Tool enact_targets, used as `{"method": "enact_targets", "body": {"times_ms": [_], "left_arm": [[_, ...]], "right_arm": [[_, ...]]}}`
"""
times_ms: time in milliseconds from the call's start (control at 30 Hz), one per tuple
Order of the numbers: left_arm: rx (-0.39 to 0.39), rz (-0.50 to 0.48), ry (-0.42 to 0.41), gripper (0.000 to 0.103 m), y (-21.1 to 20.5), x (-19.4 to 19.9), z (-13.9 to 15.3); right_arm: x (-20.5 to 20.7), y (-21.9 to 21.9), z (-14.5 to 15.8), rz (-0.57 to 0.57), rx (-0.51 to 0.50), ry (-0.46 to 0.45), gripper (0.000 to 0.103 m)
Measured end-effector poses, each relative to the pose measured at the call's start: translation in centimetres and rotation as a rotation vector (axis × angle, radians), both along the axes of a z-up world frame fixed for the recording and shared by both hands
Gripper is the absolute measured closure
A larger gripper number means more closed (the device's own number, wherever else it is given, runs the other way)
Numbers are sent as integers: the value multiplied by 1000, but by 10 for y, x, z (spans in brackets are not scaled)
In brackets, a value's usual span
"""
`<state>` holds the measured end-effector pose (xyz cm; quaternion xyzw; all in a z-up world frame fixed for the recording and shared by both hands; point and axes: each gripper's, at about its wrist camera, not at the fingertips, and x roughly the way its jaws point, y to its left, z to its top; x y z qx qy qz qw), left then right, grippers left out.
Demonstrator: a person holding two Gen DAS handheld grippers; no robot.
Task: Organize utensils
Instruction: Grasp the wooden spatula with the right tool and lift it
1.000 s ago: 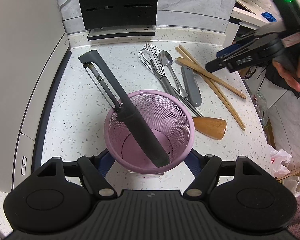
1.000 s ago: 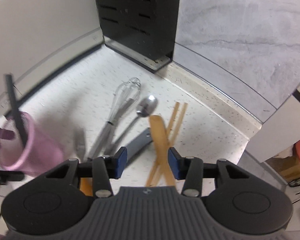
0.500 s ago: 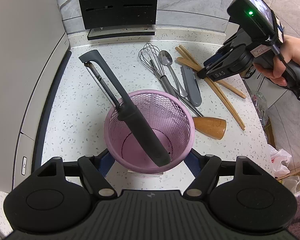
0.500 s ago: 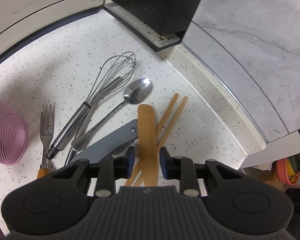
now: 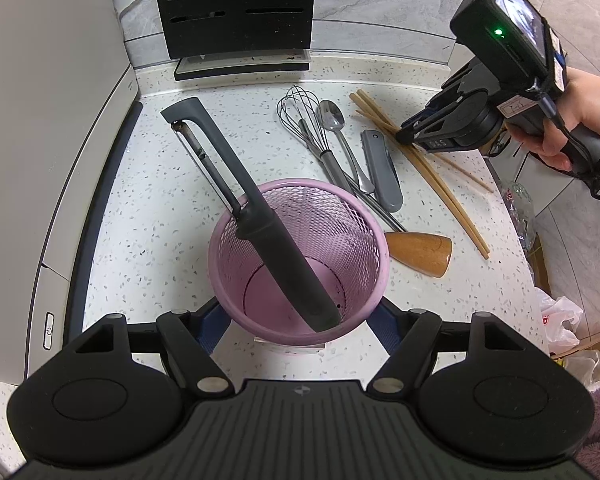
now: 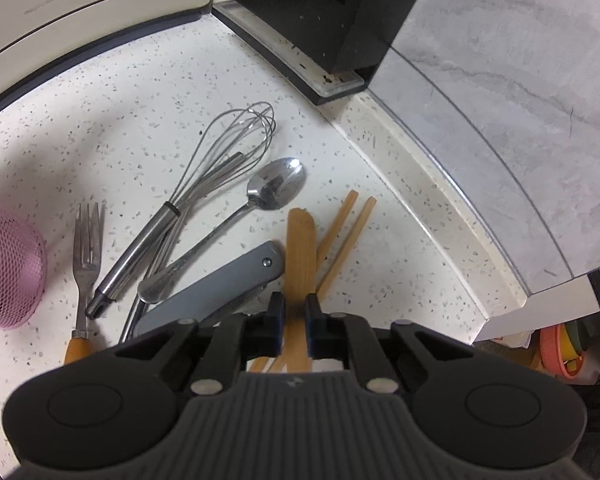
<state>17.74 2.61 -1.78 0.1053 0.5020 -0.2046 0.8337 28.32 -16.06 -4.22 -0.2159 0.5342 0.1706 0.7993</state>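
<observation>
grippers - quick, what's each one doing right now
Left gripper: tongs closed around the pink mesh cup, steadying it on the counter.
Right gripper: tongs just closed on the flat wooden stick, which lies on the counter.

The peeler (image 5: 256, 216) leans in the basket (image 5: 236, 256); whisk (image 5: 304, 120), spoon (image 5: 332, 116) and chopsticks (image 5: 432, 176) lie behind it on the counter (image 5: 156, 184).

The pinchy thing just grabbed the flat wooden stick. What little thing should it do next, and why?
Probably lift it straight up a little. The right gripper has just closed its fingers on the wooden spatula, which lies across the chopsticks beside the gray folding knife. Rising first should free it without dragging them, before heading to the pink basket.
</observation>
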Motion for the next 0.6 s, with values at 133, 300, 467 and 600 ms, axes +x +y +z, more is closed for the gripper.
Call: {"method": "enact_targets", "body": {"times_ms": [133, 300, 467, 600], "left_arm": [[0, 0, 0, 18, 0, 0, 0], [6, -2, -2, 20, 0, -1, 1], [9, -5, -3, 22, 0, -2, 1], [6, -8, -5, 24, 1, -3, 2]], "right_arm": [[-3, -3, 6, 3, -4, -29, 103], [-6, -9, 19, -2, 10, -63, 103], [-12, -17, 43, -20, 80, -104, 103], [-22, -21, 73, -36, 225, -147, 103]]}}
